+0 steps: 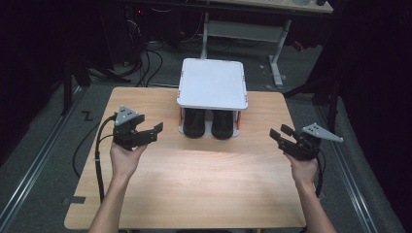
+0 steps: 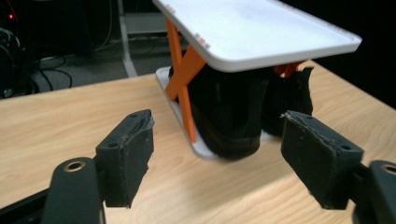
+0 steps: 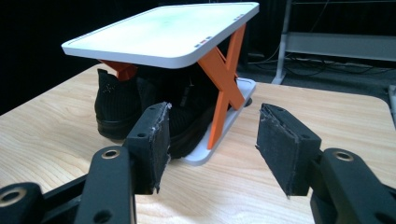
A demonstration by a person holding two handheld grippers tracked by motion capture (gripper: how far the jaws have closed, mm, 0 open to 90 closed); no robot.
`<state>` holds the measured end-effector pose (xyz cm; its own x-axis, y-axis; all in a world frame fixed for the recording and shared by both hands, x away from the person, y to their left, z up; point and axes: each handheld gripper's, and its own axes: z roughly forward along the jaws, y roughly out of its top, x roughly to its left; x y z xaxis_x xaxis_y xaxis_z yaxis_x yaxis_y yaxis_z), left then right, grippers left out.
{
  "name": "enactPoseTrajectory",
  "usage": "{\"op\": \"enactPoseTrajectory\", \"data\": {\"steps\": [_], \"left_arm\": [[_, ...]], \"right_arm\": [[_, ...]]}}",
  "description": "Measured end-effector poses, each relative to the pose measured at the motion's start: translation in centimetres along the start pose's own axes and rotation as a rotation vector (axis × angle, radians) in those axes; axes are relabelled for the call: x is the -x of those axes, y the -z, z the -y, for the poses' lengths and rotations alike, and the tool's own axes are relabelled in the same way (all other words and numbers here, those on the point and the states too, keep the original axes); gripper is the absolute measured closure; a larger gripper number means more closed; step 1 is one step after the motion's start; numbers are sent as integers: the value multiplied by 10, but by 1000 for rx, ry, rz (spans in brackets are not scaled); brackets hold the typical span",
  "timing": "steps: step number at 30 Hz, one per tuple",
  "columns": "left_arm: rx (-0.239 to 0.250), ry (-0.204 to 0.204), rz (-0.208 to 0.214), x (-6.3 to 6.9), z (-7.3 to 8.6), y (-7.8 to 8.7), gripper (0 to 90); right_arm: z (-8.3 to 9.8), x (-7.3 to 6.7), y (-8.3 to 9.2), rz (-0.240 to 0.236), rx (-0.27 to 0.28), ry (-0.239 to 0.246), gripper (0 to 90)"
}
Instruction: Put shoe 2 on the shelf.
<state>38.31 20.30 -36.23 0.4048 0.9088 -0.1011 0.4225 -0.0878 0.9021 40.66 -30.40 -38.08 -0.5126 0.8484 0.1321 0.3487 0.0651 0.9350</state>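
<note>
Dark room, cables (image 1: 145,63) loose on the floor beyond a pale wooden table (image 1: 204,189). At the table's far middle, a small white rack (image 1: 212,82) with orange braces (image 3: 224,88). On its bottom shelf (image 3: 210,156), under the top board, two black shoes (image 1: 194,124) side by side, toes towards the person and poking just past the shelf's front edge.

Left gripper (image 1: 154,133) hovering left of the rack, right gripper (image 1: 278,132) well off to the right. Both spread wide and empty, nothing between the pads, each aimed inward at the rack.

Probably light, judging by the knit-looking uppers (image 2: 229,116). Soft and yielding at the collar, stiffer along the sole and toe. Not fragile, and cloth rather than slick, so slipping is unlikely once pinched. Likely to sag or swing if taken by the fabric alone.

Best hold, as a guess: across the toe or the side wall just above the sole, where the shoe (image 3: 114,102) keeps its shape. Little headroom under the top board, so better reached level from the front than from above. Braces at each side crowd a sideways approach. Rack itself looks light too and could slide or tip if a shoe drags on the shelf. Safer drawn straight out towards the table's near edge.
</note>
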Motion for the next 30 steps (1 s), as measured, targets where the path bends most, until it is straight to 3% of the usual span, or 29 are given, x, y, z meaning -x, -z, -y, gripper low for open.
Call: {"op": "enactPoseTrajectory", "data": {"steps": [16, 30], "left_arm": [[-7, 42, -28, -13, 39, 13, 251], [-71, 68, -56, -24, 75, 1, 262]], "right_arm": [[32, 19, 17, 39, -20, -48, 427], [59, 30, 14, 78, -78, -55, 421]]}}
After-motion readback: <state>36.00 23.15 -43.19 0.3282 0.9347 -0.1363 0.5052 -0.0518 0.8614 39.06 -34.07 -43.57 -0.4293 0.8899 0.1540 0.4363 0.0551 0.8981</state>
